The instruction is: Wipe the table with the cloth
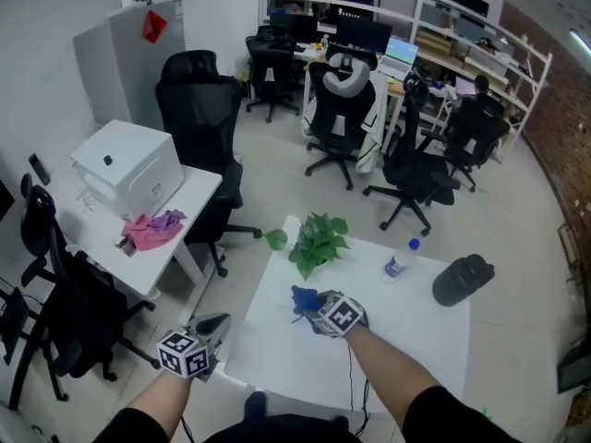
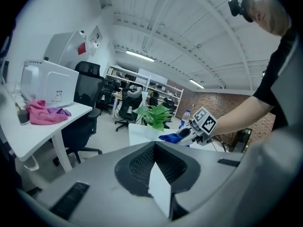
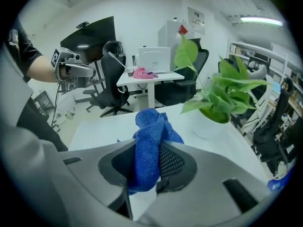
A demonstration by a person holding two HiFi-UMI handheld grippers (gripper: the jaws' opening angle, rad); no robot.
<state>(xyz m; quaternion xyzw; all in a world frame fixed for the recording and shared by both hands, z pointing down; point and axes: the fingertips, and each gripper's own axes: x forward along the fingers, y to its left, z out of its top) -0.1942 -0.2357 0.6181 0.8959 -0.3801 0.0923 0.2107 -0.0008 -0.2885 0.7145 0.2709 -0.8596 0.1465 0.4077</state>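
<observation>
A crumpled blue cloth (image 3: 149,136) is pinched between the jaws of my right gripper (image 3: 147,150). In the head view that right gripper (image 1: 309,301) holds the cloth (image 1: 302,294) over the white table (image 1: 406,330), just in front of the potted plant. Whether the cloth touches the tabletop is not clear. My left gripper (image 1: 215,323) hovers off the table's left front corner, above the floor. Its jaws meet with nothing between them in the left gripper view (image 2: 154,145), where the cloth (image 2: 171,137) and the right hand also show.
A potted plant (image 1: 319,241), a water bottle (image 1: 400,259) and a black cylinder lying on its side (image 1: 462,280) stand along the table's far half. To the left is a desk with a white printer (image 1: 125,169) and a pink cloth (image 1: 152,229). Office chairs (image 1: 199,109) stand beyond.
</observation>
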